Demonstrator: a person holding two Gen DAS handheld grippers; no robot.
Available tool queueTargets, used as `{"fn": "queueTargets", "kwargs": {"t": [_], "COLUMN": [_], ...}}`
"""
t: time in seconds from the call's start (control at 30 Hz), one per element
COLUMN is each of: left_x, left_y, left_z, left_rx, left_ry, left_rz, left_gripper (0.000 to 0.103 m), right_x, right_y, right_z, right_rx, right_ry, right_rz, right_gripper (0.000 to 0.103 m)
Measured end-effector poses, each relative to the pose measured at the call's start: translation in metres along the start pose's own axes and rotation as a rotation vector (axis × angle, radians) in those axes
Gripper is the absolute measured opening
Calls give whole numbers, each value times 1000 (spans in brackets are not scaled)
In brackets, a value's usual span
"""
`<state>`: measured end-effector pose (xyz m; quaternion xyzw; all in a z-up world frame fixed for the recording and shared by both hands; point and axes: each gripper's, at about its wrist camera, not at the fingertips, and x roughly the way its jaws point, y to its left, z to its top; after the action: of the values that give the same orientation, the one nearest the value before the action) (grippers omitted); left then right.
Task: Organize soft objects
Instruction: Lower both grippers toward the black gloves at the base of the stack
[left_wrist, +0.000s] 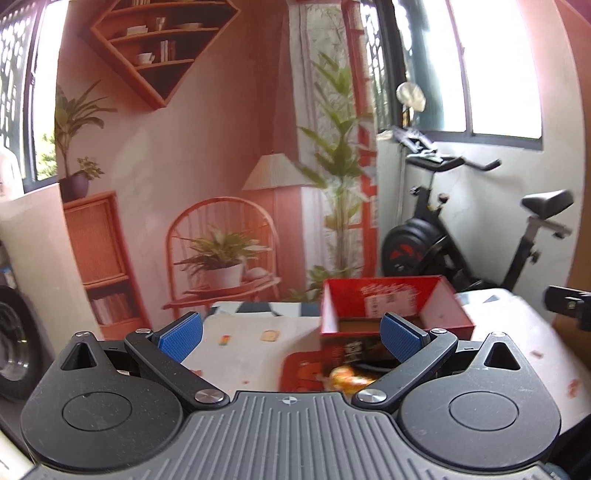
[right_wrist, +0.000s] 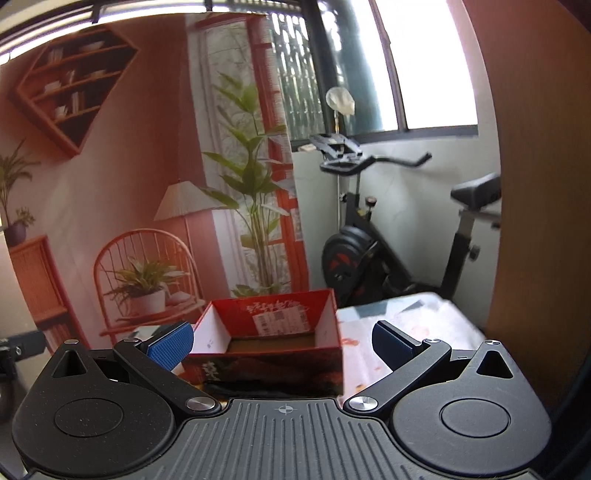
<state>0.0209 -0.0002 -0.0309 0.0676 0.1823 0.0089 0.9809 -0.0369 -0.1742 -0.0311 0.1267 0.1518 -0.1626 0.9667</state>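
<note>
An open red cardboard box (left_wrist: 391, 306) stands on the table, and its inside looks bare. In front of it lies an orange and yellow soft object (left_wrist: 345, 378), partly hidden by my left gripper's body. My left gripper (left_wrist: 291, 336) is open, above the table, with the box just behind its right finger. In the right wrist view the same red box (right_wrist: 269, 328) sits straight ahead, between the spread blue pads. My right gripper (right_wrist: 282, 341) is open and holds nothing.
The table (left_wrist: 251, 347) has a pale printed cloth. A red flat piece (left_wrist: 299, 373) lies under the box's front. An exercise bike (left_wrist: 461, 236) stands behind the table at the right. A printed backdrop of a room covers the wall behind. A brown panel (right_wrist: 535, 184) rises at the right.
</note>
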Motion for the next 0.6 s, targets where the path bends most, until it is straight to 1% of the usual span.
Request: {"fn": "queueTargets", "kwargs": {"t": [0.1, 0.2, 0.23, 0.37, 0.43, 0.5, 0.6], "left_x": [12, 20, 22, 35, 40, 48, 57], "left_y": [1, 4, 4, 2, 1, 0, 1], "left_z": [-7, -14, -17, -29, -35, -40, -48], "left_rx": [-8, -18, -19, -8, 2, -2, -11], "left_ry": [-4, -13, -16, -13, -16, 1, 25], "left_rz": [13, 11, 9, 4, -3, -13, -8], "left_gripper": [103, 103, 103, 103, 103, 103, 103], "right_x": [14, 20, 23, 34, 40, 46, 52], "right_y": [-11, -17, -20, -33, -36, -38, -37], "right_z": [-14, -32, -36, -52, -61, -69, -81], "right_rx": [-3, -4, 0, 26, 26, 22, -5], "right_ry": [-8, -65, -68, -32, -14, 13, 49], "right_rz": [-23, -63, -71, -81, -100, -124, -127], "right_gripper": [103, 103, 103, 103, 103, 103, 103]}}
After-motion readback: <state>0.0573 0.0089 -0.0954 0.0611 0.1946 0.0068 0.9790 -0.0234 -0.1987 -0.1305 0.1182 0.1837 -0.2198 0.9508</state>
